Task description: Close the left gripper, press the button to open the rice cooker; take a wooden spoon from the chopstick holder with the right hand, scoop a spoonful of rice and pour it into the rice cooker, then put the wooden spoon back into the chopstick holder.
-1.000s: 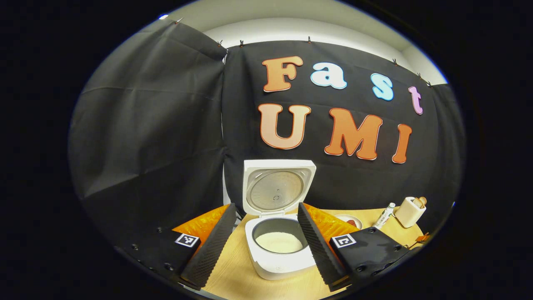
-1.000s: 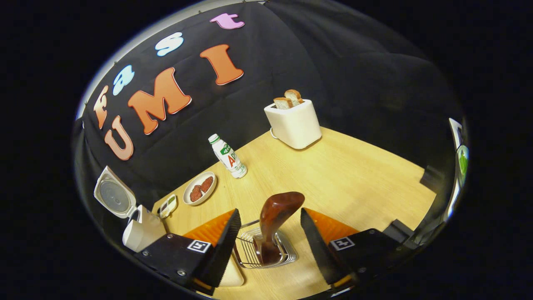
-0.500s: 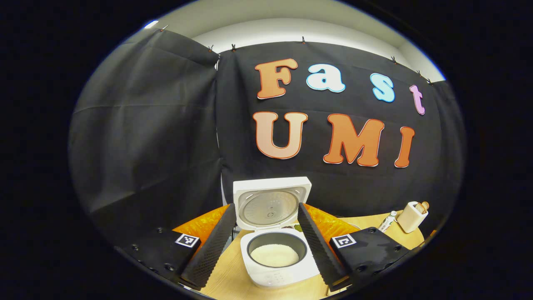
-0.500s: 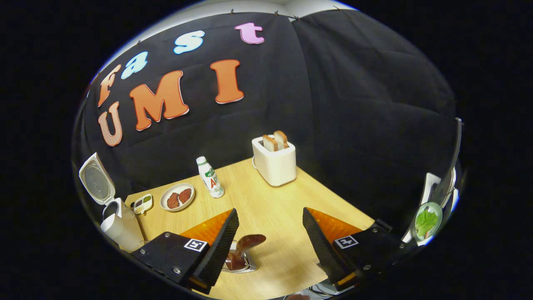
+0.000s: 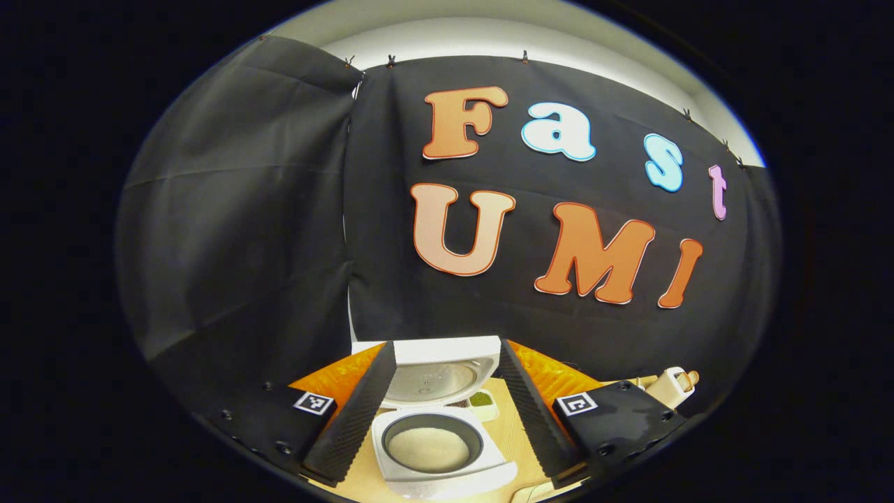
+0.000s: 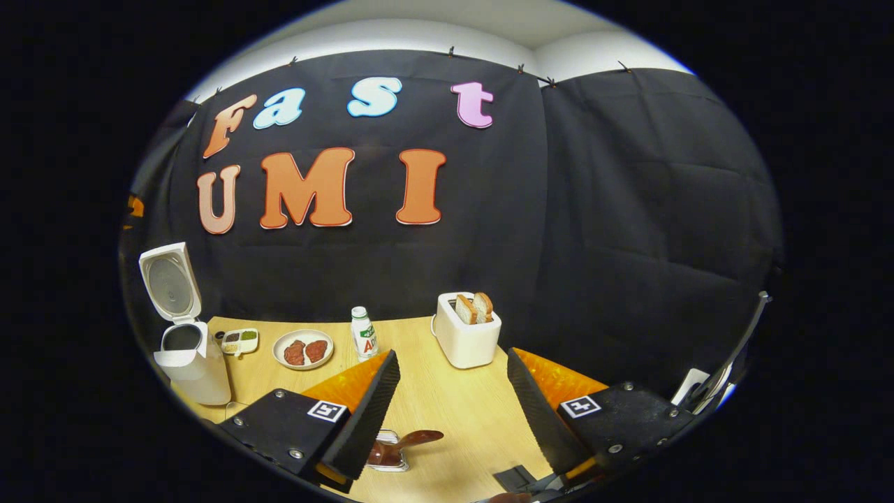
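Observation:
The white rice cooker (image 5: 438, 454) stands with its lid (image 5: 436, 377) up and white rice (image 5: 428, 449) in its pot; my left gripper (image 5: 447, 412) is open above and in front of it, holding nothing. In the right gripper view the same cooker (image 6: 185, 349) is at the far left with its lid raised. The dark wooden spoon (image 6: 412, 440) stands in the wire chopstick holder (image 6: 386, 457) near the table's front, just beside my left finger. My right gripper (image 6: 450, 412) is open and empty, lifted away from the spoon.
On the wooden table (image 6: 447, 405) sit a white toaster (image 6: 466, 335) with bread, a small bottle (image 6: 363, 334), a plate with two patties (image 6: 302, 349) and a small condiment tray (image 6: 239, 341). The toaster (image 5: 672, 386) also shows at the right in the left gripper view.
Both grippers have pulled back and up. The right gripper drew away from the spoon, which stays in the holder; the cooker has slid lower in the left gripper view.

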